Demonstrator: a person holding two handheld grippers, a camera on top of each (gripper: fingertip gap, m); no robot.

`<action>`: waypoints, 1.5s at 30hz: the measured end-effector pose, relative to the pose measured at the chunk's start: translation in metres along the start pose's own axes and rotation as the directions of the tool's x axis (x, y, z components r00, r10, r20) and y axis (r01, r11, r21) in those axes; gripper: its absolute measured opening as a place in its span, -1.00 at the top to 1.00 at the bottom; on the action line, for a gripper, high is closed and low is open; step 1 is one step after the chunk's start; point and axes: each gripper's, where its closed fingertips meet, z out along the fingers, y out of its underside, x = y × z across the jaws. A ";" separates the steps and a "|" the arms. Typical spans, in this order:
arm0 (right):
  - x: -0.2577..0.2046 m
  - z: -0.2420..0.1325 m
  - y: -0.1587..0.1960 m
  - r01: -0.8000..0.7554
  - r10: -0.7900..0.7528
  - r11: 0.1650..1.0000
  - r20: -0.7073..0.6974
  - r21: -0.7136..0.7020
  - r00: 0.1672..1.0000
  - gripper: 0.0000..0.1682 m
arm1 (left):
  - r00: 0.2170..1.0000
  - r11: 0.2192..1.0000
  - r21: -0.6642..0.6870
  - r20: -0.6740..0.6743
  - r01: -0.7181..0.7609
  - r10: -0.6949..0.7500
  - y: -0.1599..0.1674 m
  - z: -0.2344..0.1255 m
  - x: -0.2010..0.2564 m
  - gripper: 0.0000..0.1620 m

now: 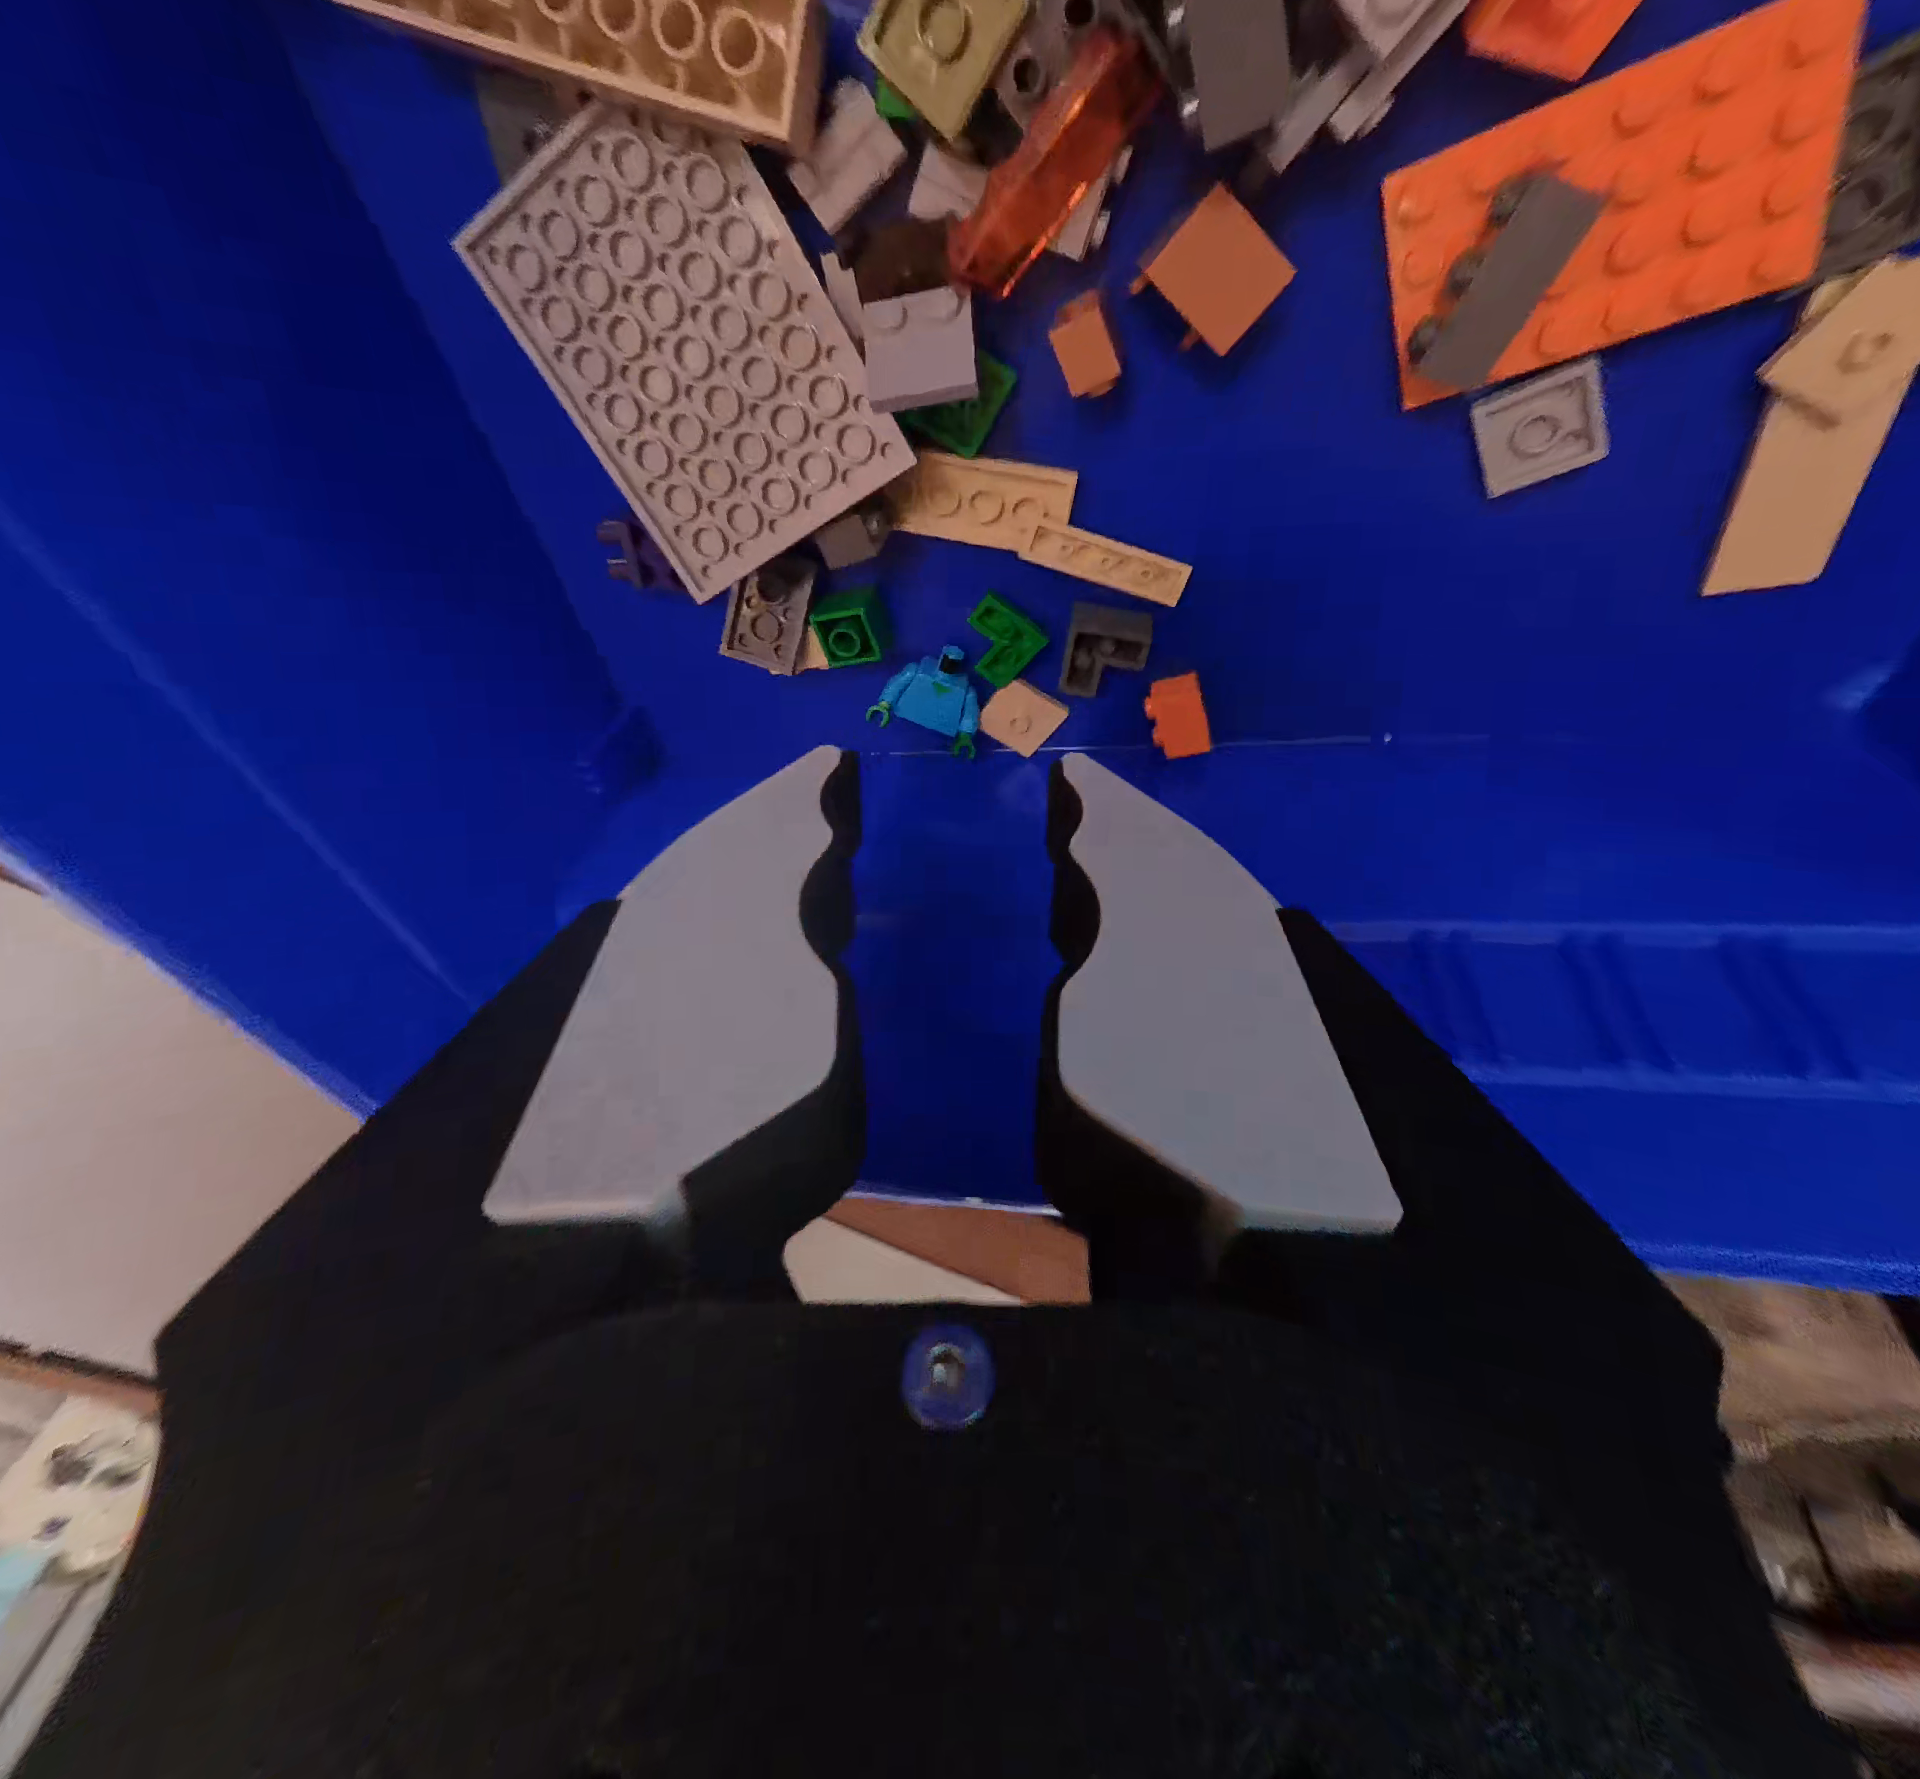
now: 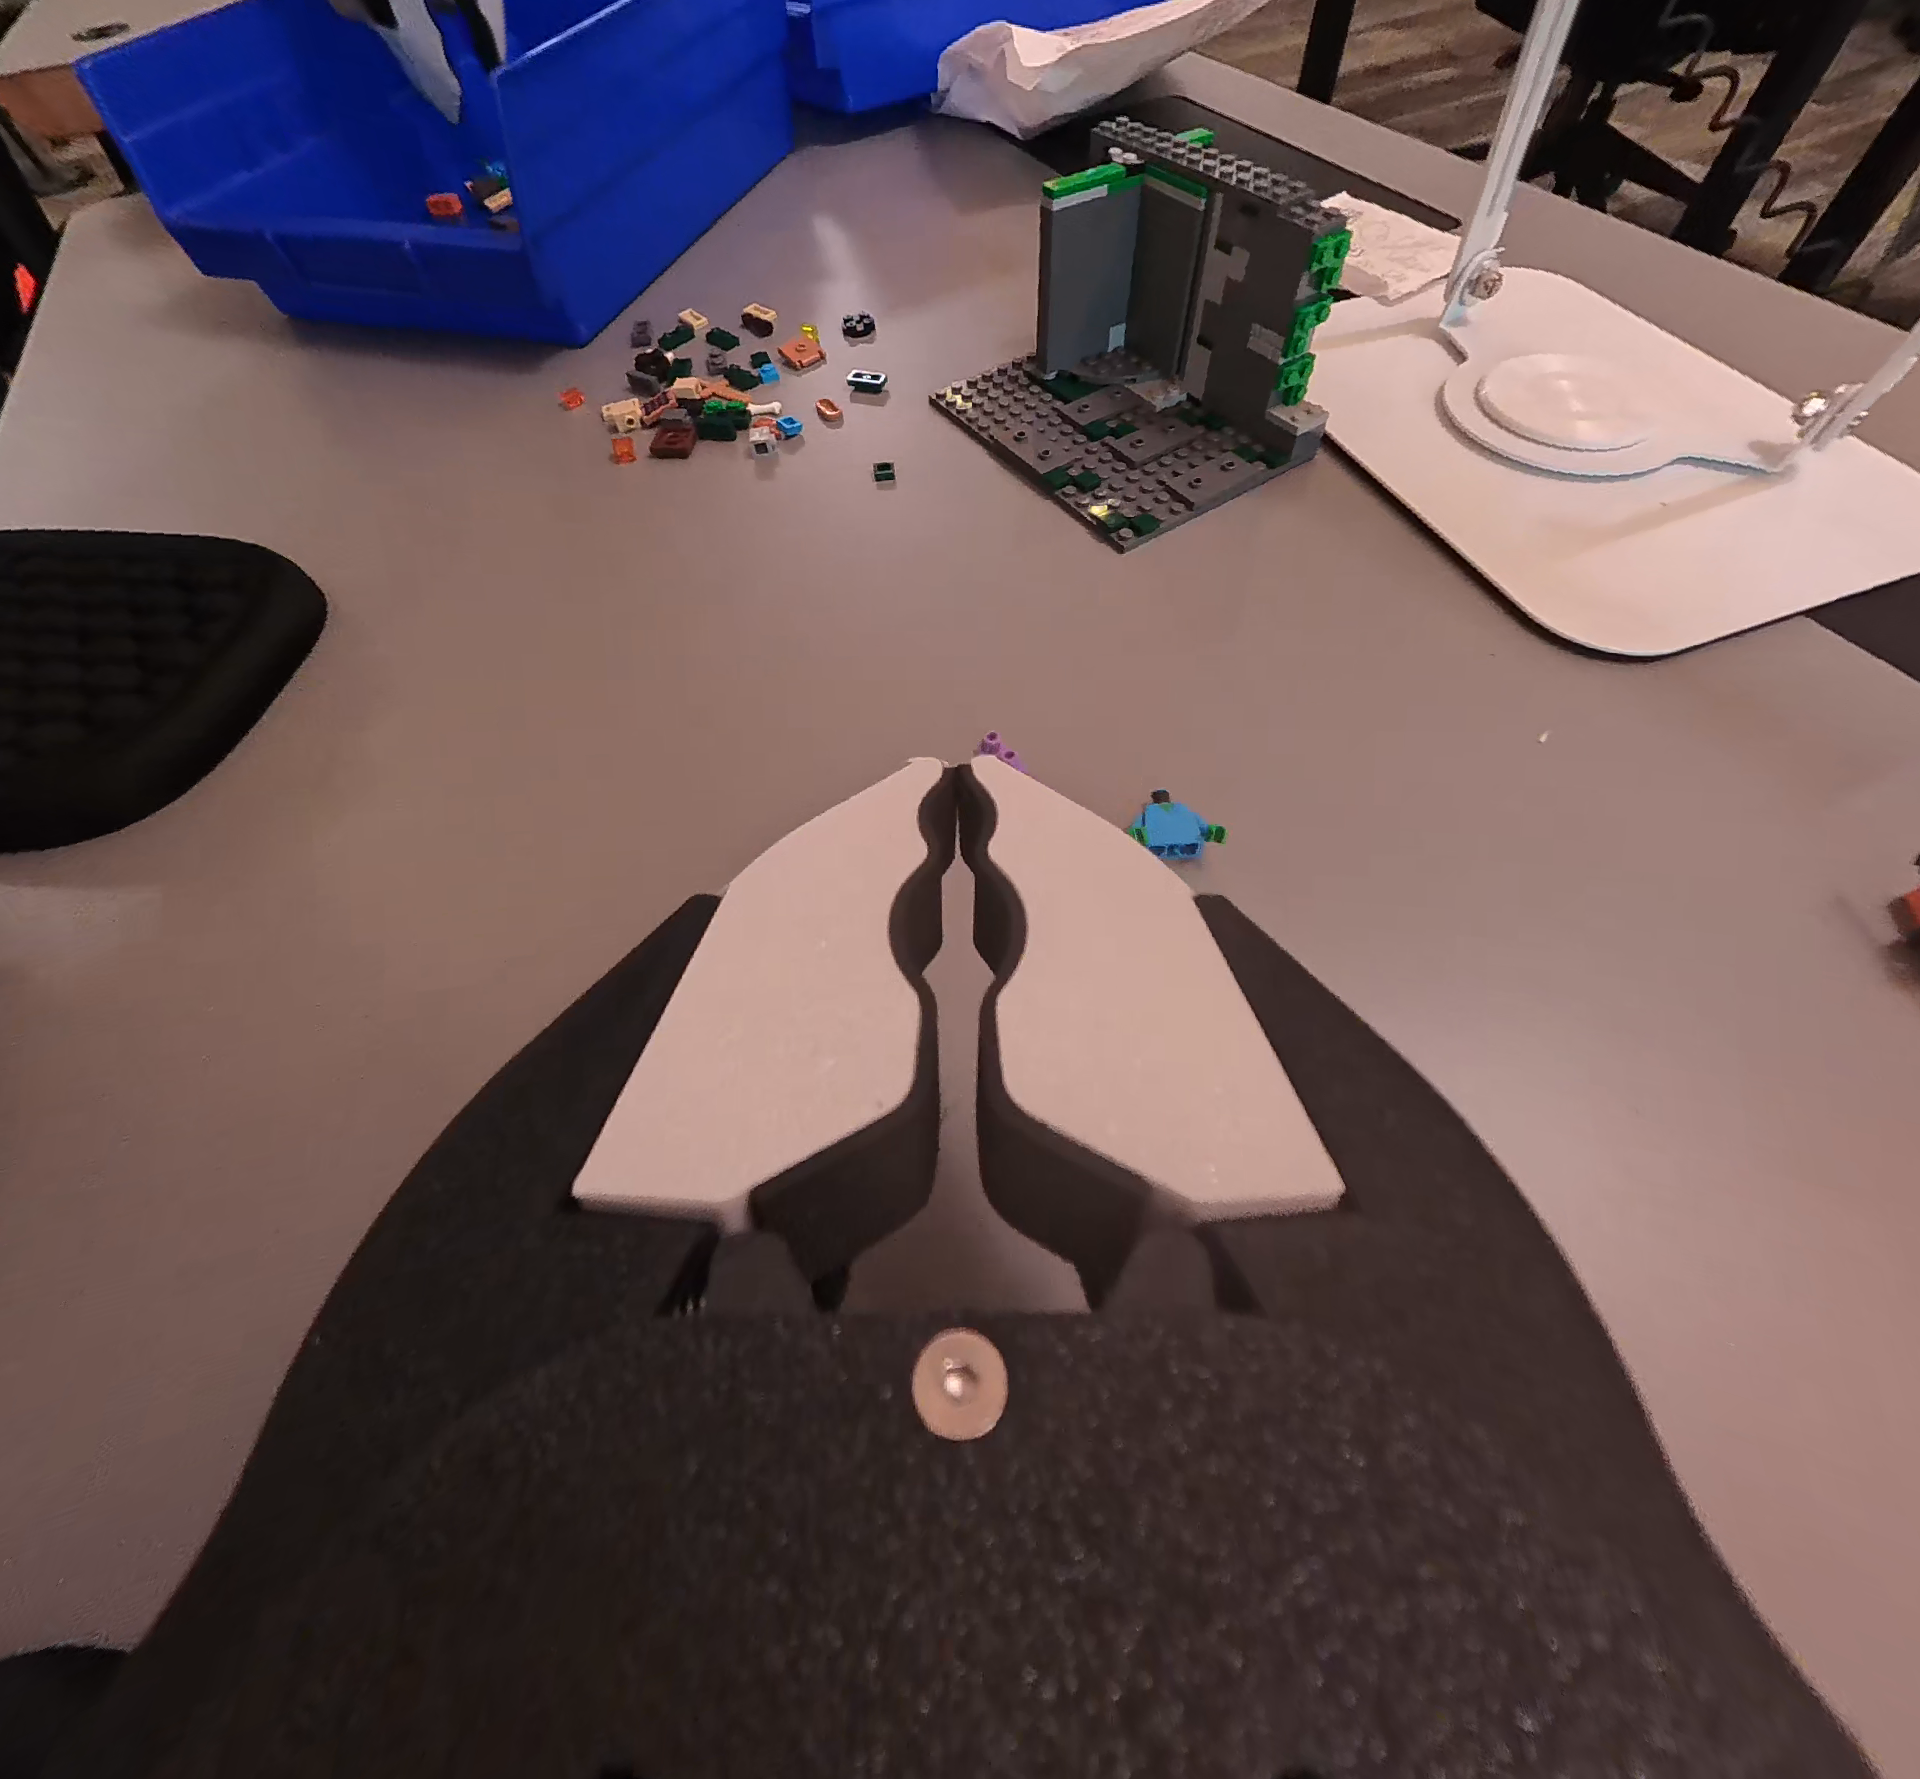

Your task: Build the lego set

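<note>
Grey table (image 2: 1351, 898): grey-green lego wall (image 2: 1174, 327); right tool (image 2: 958, 769) closed, left tool (image 1: 951, 773) open.

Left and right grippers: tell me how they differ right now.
The left gripper is open, fingers apart; the right gripper is shut, tips nearly touching. The left points into the blue bin; the right hangs over the grey table. Both have grey fingers on black bodies.

The grey table (image 2: 1351, 898) bears blue bins (image 2: 644, 160), loose bricks (image 2: 717, 394), a part-built model (image 2: 1174, 358) and a white lamp base (image 2: 1621, 472).
</note>
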 end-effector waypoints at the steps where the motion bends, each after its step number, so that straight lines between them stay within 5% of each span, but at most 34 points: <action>1: 0.001 0.000 0.001 -0.004 0.004 1.000 -0.002 -0.001 1.000 1.00 | 1.000 0.999 -0.038 -0.009 -0.015 0.014 0.001 0.004 -0.001 0.55; 10: 0.015 -0.003 0.003 -0.016 0.016 1.000 -0.040 -0.004 0.999 1.00 | 0.995 0.972 -0.216 -0.046 -0.097 0.089 0.003 0.032 -0.007 0.56; 21: 0.035 -0.020 -0.005 -0.041 0.046 0.998 -0.102 0.045 0.994 1.00 | 0.997 0.979 -0.199 -0.071 -0.047 0.033 0.005 0.030 -0.004 0.71; 25: 0.031 -0.018 -0.004 -0.020 0.023 0.999 -0.099 0.034 0.995 1.00 | 1.000 0.997 -0.084 -0.026 0.001 -0.003 -0.003 0.005 -0.008 0.71; 30: 0.020 -0.013 -0.006 -0.026 0.028 0.999 -0.051 0.039 0.998 1.00 | 0.998 0.962 0.266 0.022 0.055 -0.063 -0.043 -0.048 -0.002 0.72; 36: -0.004 0.001 -0.018 -0.014 0.013 0.999 0.016 0.031 1.000 1.00 | 0.993 0.804 0.589 0.114 -0.078 0.012 -0.112 -0.111 0.052 0.72; 45: -0.072 0.043 -0.070 -0.060 0.047 0.994 0.139 0.095 0.989 0.86 | 0.941 0.534 0.784 0.328 -0.318 0.078 -0.238 -0.170 0.180 0.73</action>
